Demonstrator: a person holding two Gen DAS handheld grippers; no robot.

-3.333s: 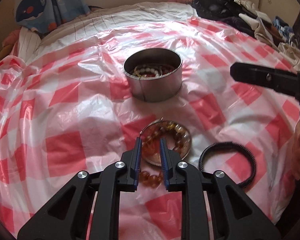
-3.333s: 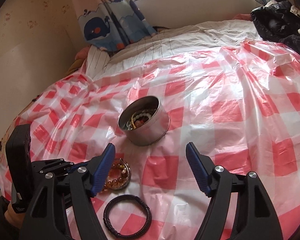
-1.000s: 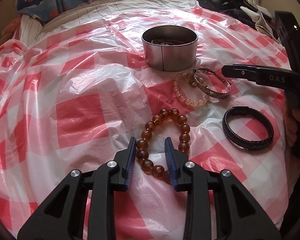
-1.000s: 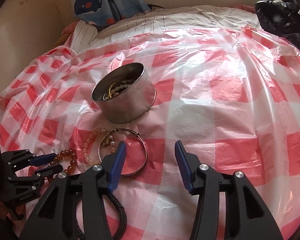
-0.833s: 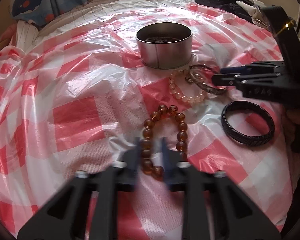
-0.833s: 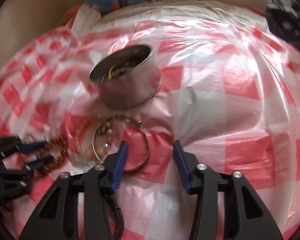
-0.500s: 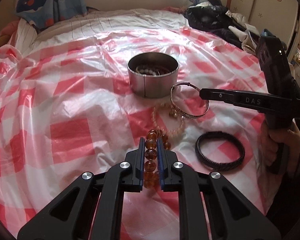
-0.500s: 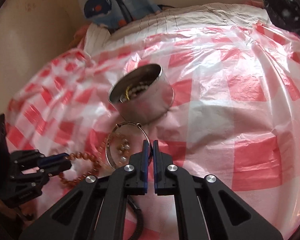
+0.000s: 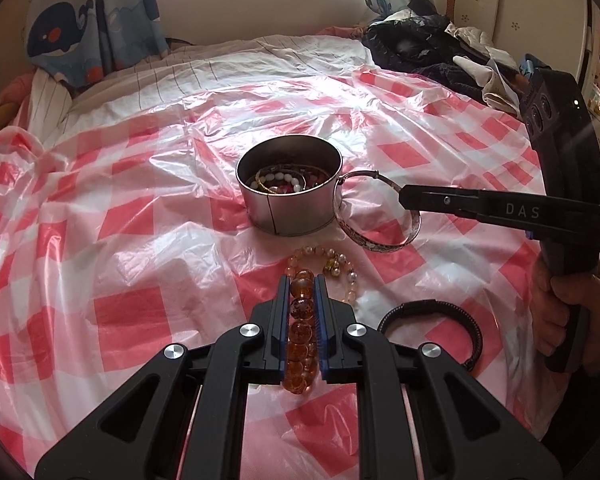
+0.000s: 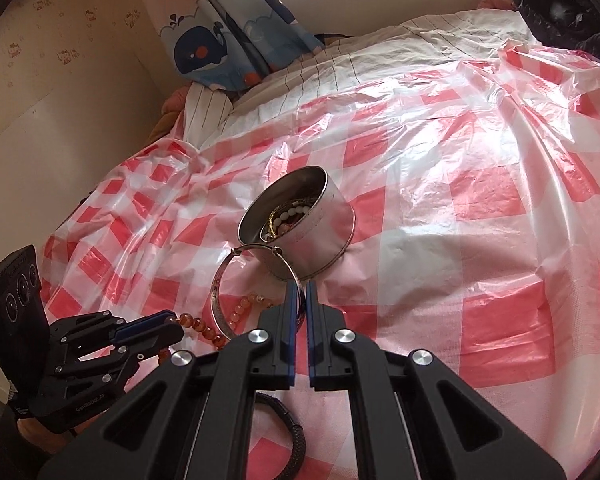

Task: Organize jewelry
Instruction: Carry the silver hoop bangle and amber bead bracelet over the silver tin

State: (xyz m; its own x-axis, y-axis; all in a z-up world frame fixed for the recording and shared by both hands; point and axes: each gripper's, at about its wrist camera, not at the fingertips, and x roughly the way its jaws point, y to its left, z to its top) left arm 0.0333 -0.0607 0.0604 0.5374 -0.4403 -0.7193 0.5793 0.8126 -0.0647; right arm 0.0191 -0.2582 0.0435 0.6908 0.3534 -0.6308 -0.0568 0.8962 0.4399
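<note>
Amber beads (image 9: 301, 330) in left tool (image 9: 302, 289), apparently clamped.

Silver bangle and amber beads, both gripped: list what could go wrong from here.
1. The right hand-held gripper pinches only the thin edge of the bangle, so the ring may swivel or slip out.
2. The amber beads are round and glossy between the left hand-held gripper; they might roll free.
3. The tin sits on slick, wrinkled plastic; a knock from the bangle could shift it.
</note>
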